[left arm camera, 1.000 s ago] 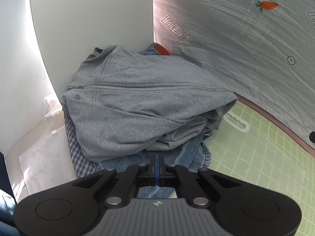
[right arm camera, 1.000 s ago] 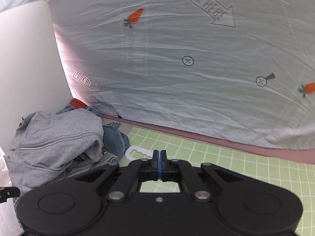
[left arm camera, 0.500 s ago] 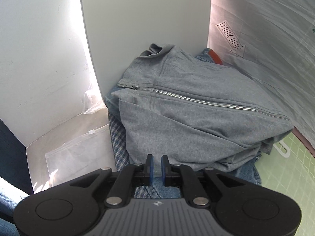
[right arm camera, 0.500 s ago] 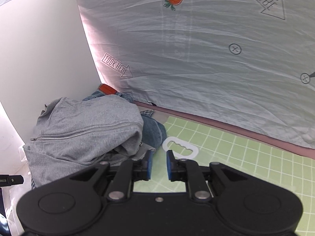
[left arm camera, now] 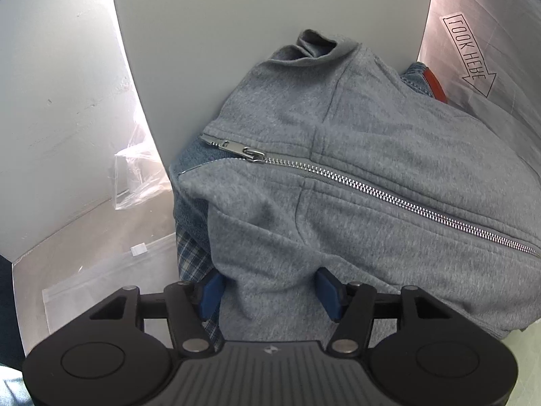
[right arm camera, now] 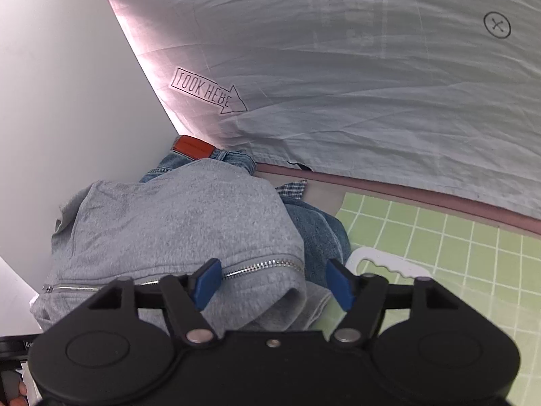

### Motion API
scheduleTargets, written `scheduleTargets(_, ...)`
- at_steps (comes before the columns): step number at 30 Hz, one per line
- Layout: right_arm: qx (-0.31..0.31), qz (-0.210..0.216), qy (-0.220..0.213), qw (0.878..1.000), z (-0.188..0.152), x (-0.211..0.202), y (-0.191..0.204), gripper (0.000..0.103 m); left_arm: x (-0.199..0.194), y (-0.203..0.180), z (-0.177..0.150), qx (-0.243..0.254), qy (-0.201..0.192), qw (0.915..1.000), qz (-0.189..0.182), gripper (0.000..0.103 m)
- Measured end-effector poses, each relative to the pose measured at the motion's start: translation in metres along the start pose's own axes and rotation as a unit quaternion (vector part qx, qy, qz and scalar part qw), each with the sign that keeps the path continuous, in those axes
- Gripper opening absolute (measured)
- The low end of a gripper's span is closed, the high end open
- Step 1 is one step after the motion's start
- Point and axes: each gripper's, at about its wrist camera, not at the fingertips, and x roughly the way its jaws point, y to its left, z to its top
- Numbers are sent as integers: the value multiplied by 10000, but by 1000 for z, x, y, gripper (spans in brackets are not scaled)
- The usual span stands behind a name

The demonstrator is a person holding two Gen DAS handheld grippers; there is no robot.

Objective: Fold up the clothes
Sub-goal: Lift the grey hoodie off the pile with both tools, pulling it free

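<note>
My left gripper hangs over the near edge of the grey hoodie, fingers spreading wider right now, a fold of grey fleece lying between the blue pads with no squeeze on it. The hoodie tops a pile pushed into the far left corner, against the white panel and the printed sheet. Its zipper runs across the pile, the pull sitting at the left end. Under it I see jeans with a red patch at the far side, and a checked shirt peeking out on the left, just beside my left finger.

My right gripper is over the right end of the hoodie, fingers also opening, the zipper's end and a rolled edge of fleece between them, not pinched. Just right of the pile, a white plastic handle lies on the green grid mat covering the surface. A clear zip bag lies left of the pile.
</note>
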Motion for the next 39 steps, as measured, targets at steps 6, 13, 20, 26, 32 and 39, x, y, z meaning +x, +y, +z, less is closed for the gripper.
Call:
scheduleTargets(6,-214,434,175,9987,-4,2,12,14,-8,-2,-8,174,-150,9996,-143,27)
scheduleTargets(13,-638,337,-583,9957,-3,-58,31,7,-51,-3,-20,306,-500,9976,-362,17)
scheduleTargets(20,-656,58,-1576,9853,-3,-159,21,6,-146,-25,-48,544,-1038,9872,-1079,17)
scheduleTargets(26,-180,-363,-2161,9755,-25,-265,-52,6,-221,-82,-109,928,-1093,9705,-1938,17)
scheduleTargets(32,-130,-1103,-2500,9619,-65,-365,-141,7,-280,-149,-209,1543,-607,9448,-2824,17)
scheduleTargets(39,351,-2032,-1882,9602,-135,-409,-245,7,-288,-204,-313,2272,710,9200,-3112,19)
